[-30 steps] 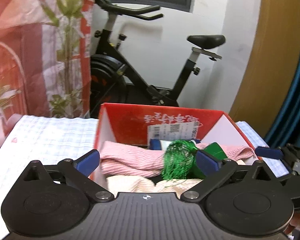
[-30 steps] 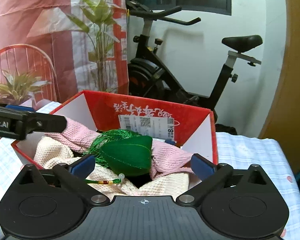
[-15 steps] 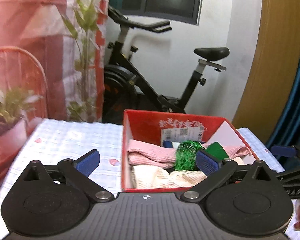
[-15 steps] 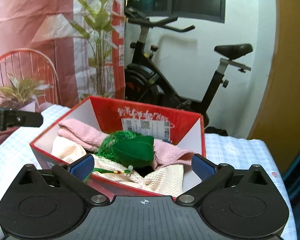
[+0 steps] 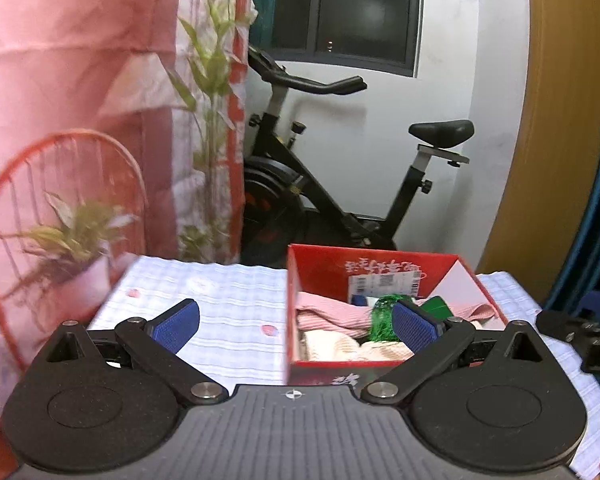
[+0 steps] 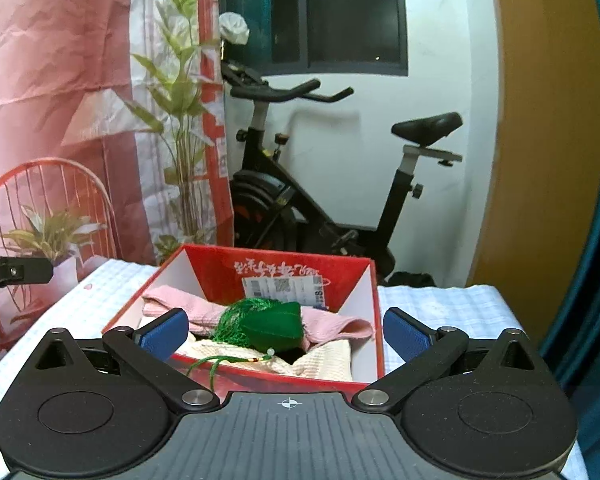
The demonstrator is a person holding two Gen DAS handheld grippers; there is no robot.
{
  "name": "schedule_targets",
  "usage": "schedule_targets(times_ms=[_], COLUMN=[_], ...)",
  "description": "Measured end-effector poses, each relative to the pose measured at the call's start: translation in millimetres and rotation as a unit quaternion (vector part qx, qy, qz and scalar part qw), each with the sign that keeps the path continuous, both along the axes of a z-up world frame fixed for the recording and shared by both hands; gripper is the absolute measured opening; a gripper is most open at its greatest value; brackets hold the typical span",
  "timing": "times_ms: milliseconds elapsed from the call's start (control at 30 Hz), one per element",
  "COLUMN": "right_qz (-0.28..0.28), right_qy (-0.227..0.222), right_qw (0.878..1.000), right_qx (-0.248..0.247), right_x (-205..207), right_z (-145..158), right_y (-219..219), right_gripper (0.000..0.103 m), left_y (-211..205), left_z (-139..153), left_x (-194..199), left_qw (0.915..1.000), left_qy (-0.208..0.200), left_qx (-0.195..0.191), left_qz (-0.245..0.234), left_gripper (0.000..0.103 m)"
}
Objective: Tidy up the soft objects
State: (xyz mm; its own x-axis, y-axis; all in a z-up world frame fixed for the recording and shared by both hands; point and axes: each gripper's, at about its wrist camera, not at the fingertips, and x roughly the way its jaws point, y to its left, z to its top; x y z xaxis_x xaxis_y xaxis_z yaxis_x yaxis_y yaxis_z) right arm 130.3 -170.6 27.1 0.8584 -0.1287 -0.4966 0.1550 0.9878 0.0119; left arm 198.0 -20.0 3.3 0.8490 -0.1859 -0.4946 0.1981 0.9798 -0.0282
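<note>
Green pouch (image 6: 278, 322) (tasselled) atop towels (image 6: 204, 310)

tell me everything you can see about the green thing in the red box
The green pouch looks like a soft, rounded fabric sachet with a bushy tassel of shiny green threads at its left end. A thin green cord with small beads runs from it and hangs over the front wall of the red box. It lies on top of the pink towel and cream towel. No gripper touches it.
</note>
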Motion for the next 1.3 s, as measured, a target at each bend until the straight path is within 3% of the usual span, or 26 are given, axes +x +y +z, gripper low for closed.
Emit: schedule_targets(times_ms=[233,700,867,1300], right_qz=[-0.004,-0.006,-0.014,-0.026], right_qy=[-0.021,-0.051,-0.055,-0.058], right_qw=[1.000,0.999,0.998,0.998], right_qx=[0.006,-0.007,-0.002,0.005], right_x=[-39,-114,-132,-155], right_z=[33,79,87,86], right_y=[13,44,44,38], right_gripper=[0.103,0.103,0.103,0.103], left_y=[16,22,27,21], left_z=[31,68,74,74], left_x=[-47,-135,-149,-158], left_qw=[0.9988,0.9955,0.9959,0.9954], left_qy=[-0.034,-0.090,-0.086,-0.089], left_qx=[-0.034,0.003,-0.009,0.025], left_qz=[-0.002,0.030,0.029,0.024], left_gripper=[0.103,0.103,0.103,0.103])
